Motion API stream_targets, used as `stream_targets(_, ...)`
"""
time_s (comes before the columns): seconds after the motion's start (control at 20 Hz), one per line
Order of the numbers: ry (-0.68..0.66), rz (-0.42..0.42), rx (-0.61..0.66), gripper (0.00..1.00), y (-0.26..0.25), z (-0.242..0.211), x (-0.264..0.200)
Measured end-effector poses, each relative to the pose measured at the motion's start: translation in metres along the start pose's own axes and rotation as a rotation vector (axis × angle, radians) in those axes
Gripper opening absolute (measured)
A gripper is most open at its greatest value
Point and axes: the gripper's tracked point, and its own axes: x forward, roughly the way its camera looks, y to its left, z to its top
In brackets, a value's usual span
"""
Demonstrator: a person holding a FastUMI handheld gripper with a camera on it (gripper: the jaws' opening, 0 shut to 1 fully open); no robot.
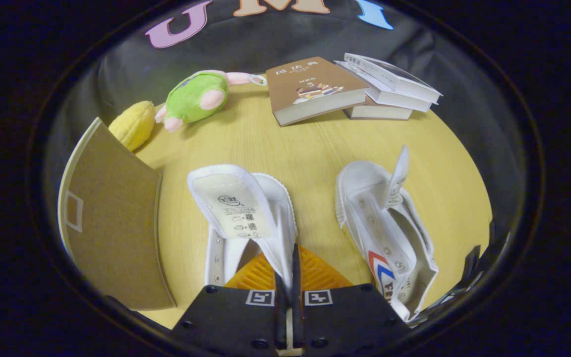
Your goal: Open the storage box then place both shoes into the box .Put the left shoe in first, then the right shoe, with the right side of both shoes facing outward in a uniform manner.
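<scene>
Spreading beneath everything is the wooden table (315,148), with the box lid (112,228) standing open beside my fingers. 2 white shoes are lying on the table: my gripper (289,292) is pinching the side wall of the nearer shoe (238,208), fingers nearly closed, while the other shoe (389,233) is resting just beside it.

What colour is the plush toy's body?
Green, with pink limbs; the plush toy shows clearly in the gripper view.
</scene>
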Motion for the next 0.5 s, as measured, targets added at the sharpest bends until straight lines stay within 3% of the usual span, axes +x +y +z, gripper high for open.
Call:
stream_targets(0.3,-0.057,-0.065,-0.06,0.08,0.004,0.02,-0.038)
stream_targets(0.5,-0.167,-0.107,-0.044,0.08,0.004,0.059,-0.092)
